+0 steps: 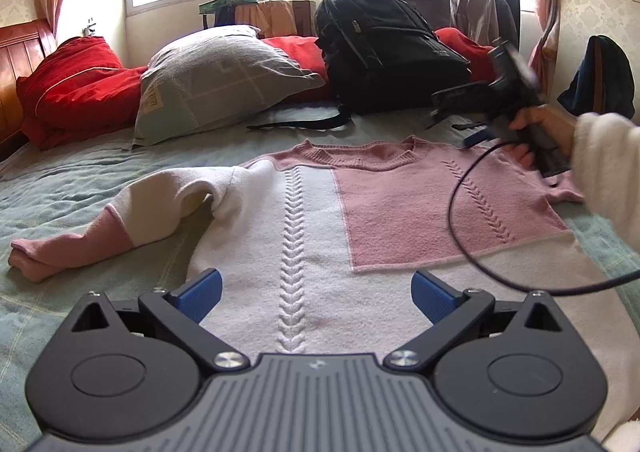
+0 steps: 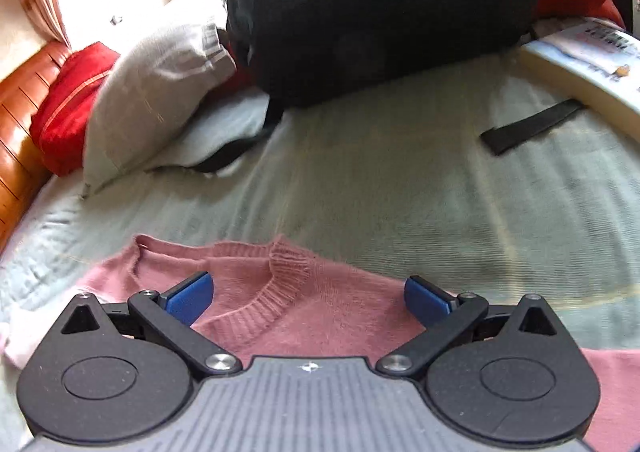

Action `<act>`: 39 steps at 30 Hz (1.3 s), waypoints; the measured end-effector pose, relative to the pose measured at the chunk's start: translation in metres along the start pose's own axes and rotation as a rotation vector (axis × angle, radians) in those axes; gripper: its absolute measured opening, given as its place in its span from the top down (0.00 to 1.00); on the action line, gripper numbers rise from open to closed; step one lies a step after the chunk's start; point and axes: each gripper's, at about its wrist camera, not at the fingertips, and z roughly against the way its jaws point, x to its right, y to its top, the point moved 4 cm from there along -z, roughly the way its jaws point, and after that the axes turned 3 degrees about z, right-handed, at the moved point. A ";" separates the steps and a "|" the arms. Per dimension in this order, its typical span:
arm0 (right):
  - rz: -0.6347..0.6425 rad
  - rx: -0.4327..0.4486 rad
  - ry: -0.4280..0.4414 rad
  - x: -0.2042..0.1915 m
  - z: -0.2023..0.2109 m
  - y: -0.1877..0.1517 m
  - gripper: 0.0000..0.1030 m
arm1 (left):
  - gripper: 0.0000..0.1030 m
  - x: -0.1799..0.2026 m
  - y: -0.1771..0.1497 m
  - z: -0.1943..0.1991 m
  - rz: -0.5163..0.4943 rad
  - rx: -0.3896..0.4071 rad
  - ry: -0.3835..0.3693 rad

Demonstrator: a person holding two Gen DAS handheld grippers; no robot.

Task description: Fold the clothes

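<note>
A pink-and-white sweater (image 1: 360, 220) lies flat, front up, on the bed (image 1: 80, 180), filling the centre of the left view; one sleeve (image 1: 100, 228) trails toward the left edge. The left gripper (image 1: 316, 292) hovers over the hem, jaws wide apart, holding nothing. The right gripper (image 2: 308, 302) hangs by the collar (image 2: 264, 292), jaws likewise spread and empty. The knit looks soft, light and limp, so it will likely sag; shoulder and hem edges seem the best holds.
</note>
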 end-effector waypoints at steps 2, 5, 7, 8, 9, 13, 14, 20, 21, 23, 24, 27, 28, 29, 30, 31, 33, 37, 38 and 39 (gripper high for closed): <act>0.004 0.015 -0.025 0.009 0.028 -0.006 0.00 | 0.02 0.003 0.000 -0.002 -0.003 -0.001 -0.011; -0.049 -0.014 -0.034 0.029 0.056 -0.023 0.00 | 0.02 0.010 0.001 -0.004 -0.016 -0.001 -0.035; -0.106 -0.043 -0.012 0.044 0.058 -0.038 0.00 | 0.02 0.014 0.001 -0.004 -0.020 -0.003 -0.051; -0.121 -0.055 -0.020 0.051 0.053 -0.044 0.00 | 0.02 0.016 0.001 -0.004 -0.021 -0.005 -0.056; -0.133 -0.067 -0.030 0.057 0.047 -0.049 0.00 | 0.02 0.017 0.001 -0.003 -0.019 -0.006 -0.058; -0.204 -0.020 -0.082 0.068 0.038 -0.047 0.00 | 0.02 0.016 -0.002 0.004 -0.007 -0.015 -0.053; -0.229 -0.004 -0.113 0.066 0.039 -0.041 0.00 | 0.02 0.015 -0.002 0.005 -0.003 -0.017 -0.041; 0.072 0.009 -0.120 -0.030 0.028 -0.010 0.00 | 0.02 0.000 0.003 0.009 0.063 -0.010 -0.002; 0.133 0.007 -0.093 -0.052 0.024 -0.010 0.00 | 0.02 -0.002 0.005 0.009 0.071 -0.010 0.001; 0.232 -0.003 -0.041 -0.092 0.014 -0.013 0.00 | 0.02 -0.006 0.007 0.011 0.084 -0.010 0.007; 0.266 -0.013 -0.015 -0.109 0.008 -0.017 0.00 | 0.02 -0.009 0.009 0.012 0.087 -0.009 0.013; 0.367 -0.044 0.062 -0.162 -0.012 -0.029 0.00 | 0.02 -0.017 0.012 0.014 0.105 -0.014 0.027; 0.401 -0.054 0.088 -0.179 -0.019 -0.033 0.00 | 0.02 -0.021 0.012 0.013 0.116 -0.019 0.032; 0.421 -0.061 0.094 -0.189 -0.026 -0.039 0.00 | 0.02 -0.024 0.013 0.012 0.128 -0.025 0.039; 0.439 -0.067 0.096 -0.197 -0.033 -0.044 0.00 | 0.02 -0.028 0.013 0.010 0.140 -0.032 0.048; 0.456 -0.073 0.099 -0.205 -0.039 -0.049 0.00 | 0.02 -0.032 0.014 0.007 0.154 -0.041 0.054; 0.492 -0.085 0.104 -0.221 -0.053 -0.060 0.00 | 0.02 -0.040 0.013 0.001 0.186 -0.063 0.058; 0.551 -0.056 0.100 -0.226 -0.070 -0.083 0.00 | 0.02 -0.053 0.014 -0.018 0.225 -0.116 0.067; 0.562 -0.022 0.113 -0.225 -0.071 -0.087 0.00 | 0.02 -0.056 0.015 -0.025 0.224 -0.125 0.075; 0.562 -0.015 0.124 -0.223 -0.071 -0.087 0.00 | 0.02 -0.058 0.016 -0.031 0.224 -0.134 0.084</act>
